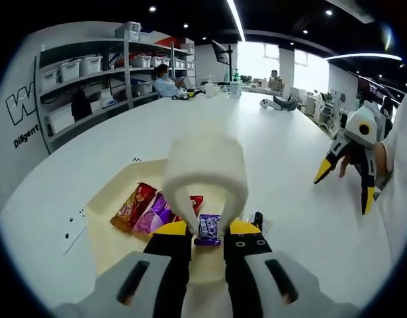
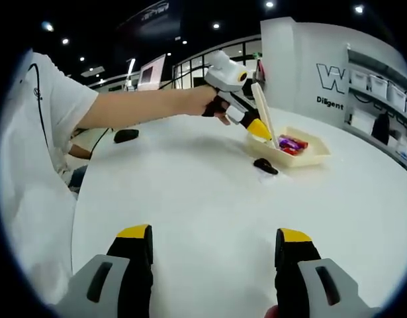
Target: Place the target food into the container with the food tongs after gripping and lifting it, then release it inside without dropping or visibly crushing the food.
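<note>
Candy [image 1: 208, 229], a small purple-wrapped piece, sits pinched between the tips of the white tongs [image 1: 206, 173], just above the pale tray [image 1: 117, 192]. Left gripper view: the left gripper [image 1: 206, 230] is clenched on the tongs, yellow tips pressing both arms, with the looped end of the tongs rising toward the camera. Three more packets lie in the tray: an orange-red one [image 1: 132, 206], a purple one [image 1: 153, 214] touching it, and a red one [image 1: 195, 202] partly hidden behind a tong arm. A small dark object [image 1: 257, 218] lies on the white table [image 1: 243, 139] just beside the tray. The right gripper [image 1: 345, 179] hangs at the right edge above the table, jaws apart, held by a hand [image 1: 362, 162]. Shelving with bins [image 1: 90, 73] stands far left.

Right gripper view: the right gripper [image 2: 215, 248] is released, jaws wide apart over bare table [image 2: 190, 185], holding nothing. Across the table a person's arm [image 2: 143, 106] reaches in holding the left gripper [image 2: 256, 127], with the tongs [image 2: 264, 112] angled down over the tray [image 2: 309, 156]. Packets [image 2: 290, 144] show inside the tray. The dark object [image 2: 265, 166] lies near the tray's front. Whether the candy is at the tong tips is too small to tell here.
</note>
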A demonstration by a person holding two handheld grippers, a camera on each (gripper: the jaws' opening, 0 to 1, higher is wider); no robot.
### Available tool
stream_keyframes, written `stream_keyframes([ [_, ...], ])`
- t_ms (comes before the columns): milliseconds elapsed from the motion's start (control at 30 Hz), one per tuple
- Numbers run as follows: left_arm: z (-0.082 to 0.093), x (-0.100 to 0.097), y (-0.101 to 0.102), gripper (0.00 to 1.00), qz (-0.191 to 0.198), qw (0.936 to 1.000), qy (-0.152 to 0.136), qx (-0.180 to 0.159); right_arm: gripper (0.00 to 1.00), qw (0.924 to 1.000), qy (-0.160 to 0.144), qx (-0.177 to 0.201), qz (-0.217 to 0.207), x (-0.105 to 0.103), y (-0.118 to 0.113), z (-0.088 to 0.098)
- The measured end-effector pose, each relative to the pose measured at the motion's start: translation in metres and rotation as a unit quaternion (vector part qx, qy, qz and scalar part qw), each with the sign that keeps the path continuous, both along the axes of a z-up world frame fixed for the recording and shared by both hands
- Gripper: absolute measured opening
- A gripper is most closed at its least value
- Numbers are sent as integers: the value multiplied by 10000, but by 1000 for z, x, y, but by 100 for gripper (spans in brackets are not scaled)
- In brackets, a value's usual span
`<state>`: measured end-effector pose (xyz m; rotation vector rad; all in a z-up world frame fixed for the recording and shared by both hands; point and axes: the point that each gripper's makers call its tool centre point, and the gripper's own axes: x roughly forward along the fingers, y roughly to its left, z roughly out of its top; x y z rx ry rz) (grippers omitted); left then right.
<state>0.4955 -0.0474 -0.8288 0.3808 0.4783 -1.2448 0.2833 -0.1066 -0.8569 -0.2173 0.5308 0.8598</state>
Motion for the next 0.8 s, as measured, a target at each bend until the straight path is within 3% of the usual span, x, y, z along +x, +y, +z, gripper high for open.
stream_keyframes([
  [800, -1, -1, -5, 18, -320, 9990, -270, 145, 73, 10000, 9, -12, -3, 0, 0, 0],
])
